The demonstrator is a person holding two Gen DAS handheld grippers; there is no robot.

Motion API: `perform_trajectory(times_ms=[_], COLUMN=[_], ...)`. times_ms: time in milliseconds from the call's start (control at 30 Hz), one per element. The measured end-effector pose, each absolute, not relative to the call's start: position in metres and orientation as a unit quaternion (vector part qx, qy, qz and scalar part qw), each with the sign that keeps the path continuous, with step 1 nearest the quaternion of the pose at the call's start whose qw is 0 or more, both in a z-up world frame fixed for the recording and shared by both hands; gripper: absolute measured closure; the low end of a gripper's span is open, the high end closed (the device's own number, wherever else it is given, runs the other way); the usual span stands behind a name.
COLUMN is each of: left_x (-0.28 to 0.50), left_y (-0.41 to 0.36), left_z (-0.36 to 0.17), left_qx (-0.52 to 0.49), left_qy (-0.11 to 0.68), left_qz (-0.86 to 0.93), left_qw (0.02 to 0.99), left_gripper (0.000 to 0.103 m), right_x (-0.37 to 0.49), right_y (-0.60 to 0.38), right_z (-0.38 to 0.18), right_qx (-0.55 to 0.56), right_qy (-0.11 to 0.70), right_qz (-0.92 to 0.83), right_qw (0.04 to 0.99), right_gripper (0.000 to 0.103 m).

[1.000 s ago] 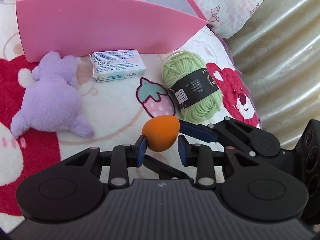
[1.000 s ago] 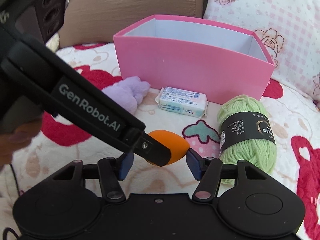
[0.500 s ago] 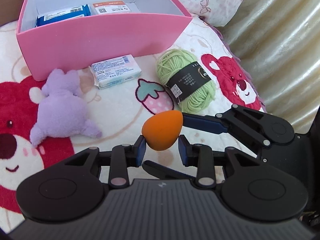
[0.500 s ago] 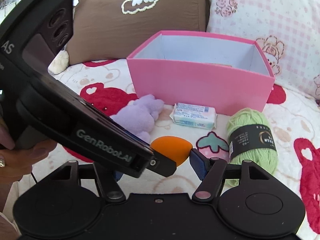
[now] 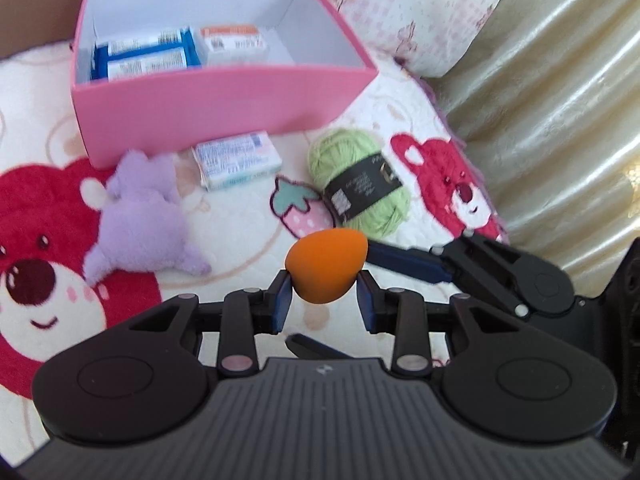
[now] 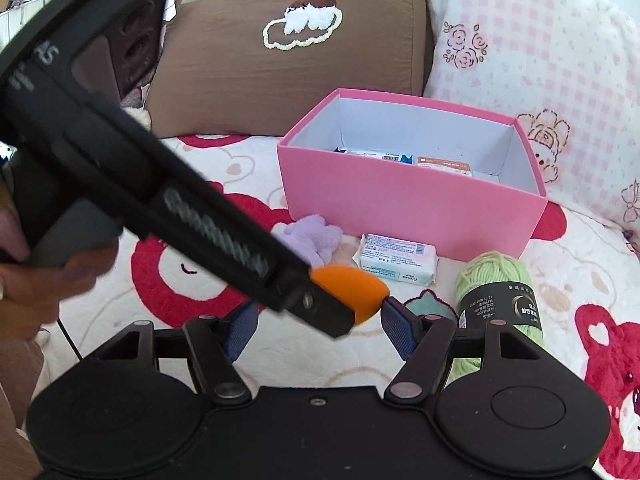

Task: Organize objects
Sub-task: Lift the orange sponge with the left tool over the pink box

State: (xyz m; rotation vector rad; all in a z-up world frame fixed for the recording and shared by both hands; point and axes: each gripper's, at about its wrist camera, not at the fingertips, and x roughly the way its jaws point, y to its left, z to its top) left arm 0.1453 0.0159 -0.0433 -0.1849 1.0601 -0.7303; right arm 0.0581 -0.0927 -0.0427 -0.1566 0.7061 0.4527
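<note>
I am holding the orange sponge (image 5: pixel 326 266) pinched in my left gripper (image 5: pixel 325 300) above the blanket (image 5: pixel 240 236), short of the pink box (image 5: pixel 224 100); my right gripper (image 6: pixel 316 330) is hanging open, empty. Next, I judge, comes carrying it over the rim.

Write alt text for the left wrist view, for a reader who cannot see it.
The left gripper holds an orange egg-shaped sponge in its jaws above a bear-print blanket, with the right gripper's blue finger at the sponge's tip. Beyond lie a purple plush, a soap packet, green yarn and an open pink box holding packets.
</note>
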Motion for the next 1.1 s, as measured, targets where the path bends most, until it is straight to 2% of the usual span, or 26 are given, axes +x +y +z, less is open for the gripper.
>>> perform_trajectory(times_ms=[167,467,800,1100], left_x=[0.141,0.133,0.143,0.158], left_y=[0.025,0.027,0.03,0.031], left_z=[-0.022,0.005,0.021,0.045], left_qx=[-0.066,-0.029,-0.006,-0.006], left_qy=[0.471,0.447,0.491,0.492], left_qz=[-0.344,-0.346,-0.324,-0.324], left_qw=[0.809,0.824,0.809,0.808], left_gripper=[0.07,0.07,0.07,0.071], right_x=[0.057,0.047,0.05,0.072], right_y=[-0.09,-0.074,-0.053,-0.052], right_z=[-0.027,-0.007,0.009,0.03], right_qx=[-0.048,-0.07,-0.101,-0.099], right_qy=[0.343,0.319,0.311,0.302], right_qz=[0.225,0.209,0.191,0.184], right_qw=[0.911,0.922,0.926,0.93], right_gripper=[0.03,0.031,0.042,0.05])
